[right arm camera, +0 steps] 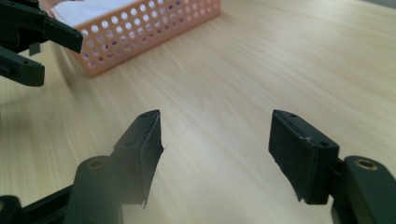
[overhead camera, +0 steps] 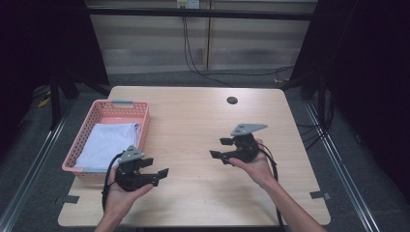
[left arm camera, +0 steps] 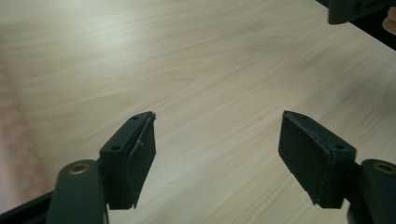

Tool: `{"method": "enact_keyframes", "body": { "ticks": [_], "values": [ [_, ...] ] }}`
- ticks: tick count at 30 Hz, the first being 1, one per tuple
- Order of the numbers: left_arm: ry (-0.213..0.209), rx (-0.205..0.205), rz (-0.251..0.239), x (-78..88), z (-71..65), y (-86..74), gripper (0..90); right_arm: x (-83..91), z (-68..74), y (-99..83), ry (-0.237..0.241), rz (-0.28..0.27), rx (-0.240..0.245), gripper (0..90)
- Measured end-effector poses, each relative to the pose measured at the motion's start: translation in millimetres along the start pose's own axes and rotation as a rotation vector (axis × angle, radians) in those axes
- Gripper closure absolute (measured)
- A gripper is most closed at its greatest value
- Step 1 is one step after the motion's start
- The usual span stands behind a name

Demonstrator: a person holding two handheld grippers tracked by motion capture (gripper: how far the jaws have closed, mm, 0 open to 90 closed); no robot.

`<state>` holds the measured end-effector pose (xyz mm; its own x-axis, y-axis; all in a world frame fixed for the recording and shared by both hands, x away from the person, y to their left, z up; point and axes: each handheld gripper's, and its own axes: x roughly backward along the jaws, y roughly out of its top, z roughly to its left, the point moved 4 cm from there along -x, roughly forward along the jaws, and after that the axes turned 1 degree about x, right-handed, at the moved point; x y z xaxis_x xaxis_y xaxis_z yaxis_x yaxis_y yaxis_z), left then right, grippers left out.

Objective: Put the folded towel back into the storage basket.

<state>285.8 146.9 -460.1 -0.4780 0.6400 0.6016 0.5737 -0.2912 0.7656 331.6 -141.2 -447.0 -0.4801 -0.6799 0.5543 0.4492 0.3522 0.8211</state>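
My left gripper (overhead camera: 157, 167) is held in a hand at the near left of the wooden table (overhead camera: 193, 121), just off the near corner of a pink basket (overhead camera: 121, 103). Its jaws stand wide apart with only bare wood between them, as the left gripper view (left arm camera: 218, 116) shows. My right gripper (overhead camera: 220, 148) is held right of centre and points left toward the other one. It is open too, with nothing between its jaws in the right gripper view (right arm camera: 217, 114). A folded white cloth (overhead camera: 109, 142) lies inside the basket.
A small dark round hole (overhead camera: 232, 100) marks the far part of the tabletop. In the right gripper view the basket (right arm camera: 154, 28) sits ahead, with my left gripper (right arm camera: 60, 58) at the upper left. Dark floor, cables and metal rails surround the table.
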Motion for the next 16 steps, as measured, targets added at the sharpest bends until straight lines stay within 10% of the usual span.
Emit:
{"method": "enact_keyframes", "body": {
  "ticks": [8, 16],
  "values": [
    [-0.051, -0.029, 0.057, -22.9, -27.8, -14.5, 23.2, 56.1, -11.4, -56.4, -0.077, 0.007, -0.07, 34.6],
    [-0.024, -0.046, 0.105, -24.1, -25.8, -36.1, 25.1, 80.8, -33.6, -95.9, -0.176, -0.008, -0.165, 29.2]
  ]
}}
